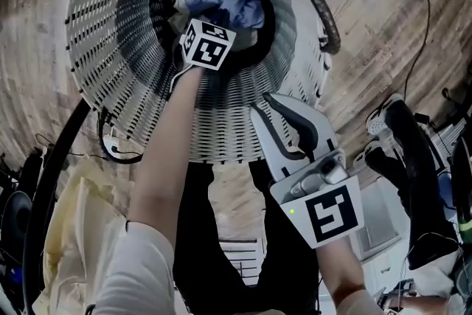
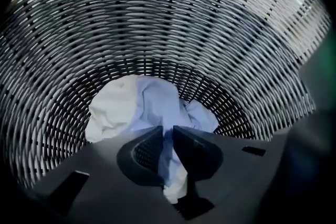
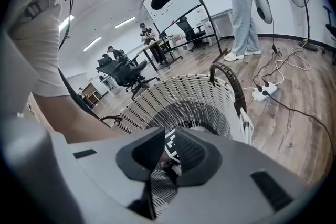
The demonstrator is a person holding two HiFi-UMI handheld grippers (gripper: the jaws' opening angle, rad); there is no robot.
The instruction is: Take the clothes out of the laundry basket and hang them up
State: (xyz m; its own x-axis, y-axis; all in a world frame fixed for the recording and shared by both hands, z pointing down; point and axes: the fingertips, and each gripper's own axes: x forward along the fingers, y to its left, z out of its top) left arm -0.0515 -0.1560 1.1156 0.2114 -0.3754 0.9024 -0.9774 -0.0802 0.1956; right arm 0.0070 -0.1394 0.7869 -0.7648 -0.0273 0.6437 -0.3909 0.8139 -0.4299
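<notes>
Down inside basket [image 1: 221, 136], left tool [image 2: 167, 129] clamps blue garment [image 2: 157, 102]; right tool [image 3: 169, 131] parted, empty, outside.

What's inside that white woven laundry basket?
Crumpled white cloth and a light-blue garment lie at the bottom; the left hand-held gripper reaches in, jaws pinching the blue one. Whatever lies beneath them is covered.

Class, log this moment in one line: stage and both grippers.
stage: pick | left gripper: in laundry basket, jaws shut on blue garment | right gripper: outside basket, jaws apart, empty
</notes>
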